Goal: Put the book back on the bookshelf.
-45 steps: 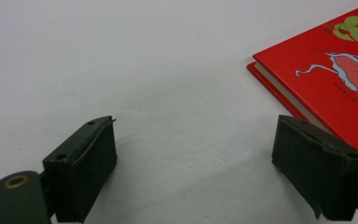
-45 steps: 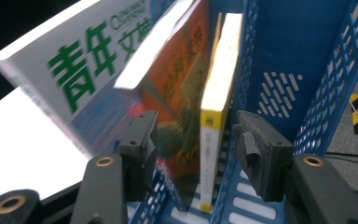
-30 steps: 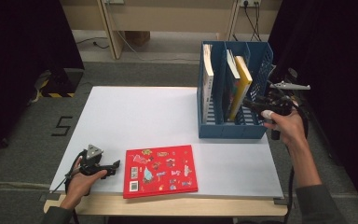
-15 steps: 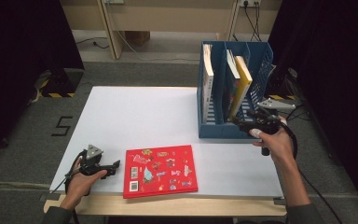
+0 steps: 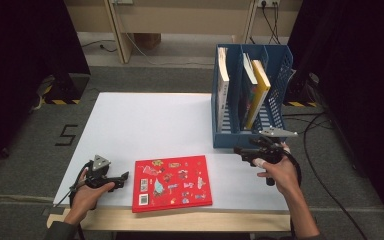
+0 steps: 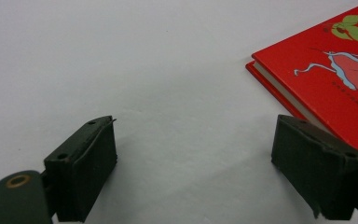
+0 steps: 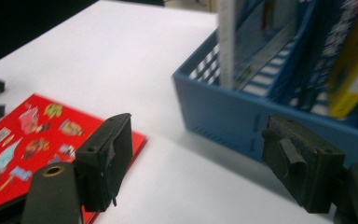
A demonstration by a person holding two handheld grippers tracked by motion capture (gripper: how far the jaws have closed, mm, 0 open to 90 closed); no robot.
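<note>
High view: red book [image 5: 172, 182] flat on the white desk [image 5: 150, 125], near its front edge. Left gripper [image 5: 122, 178] just left of the book, jaws apart, empty. Right gripper [image 5: 240, 151] right of the book, before the blue file rack [image 5: 230, 137].

Left gripper view: jaws wide, book corner [image 6: 326, 74] beside one.

Right gripper view: jaws have just been opening, wide, nothing between; book [image 7: 32, 140] lower left.

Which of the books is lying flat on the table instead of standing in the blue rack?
The red book with stickers on its cover, at the table's near edge. The others, including the yellow book, stand upright in the blue rack.
</note>
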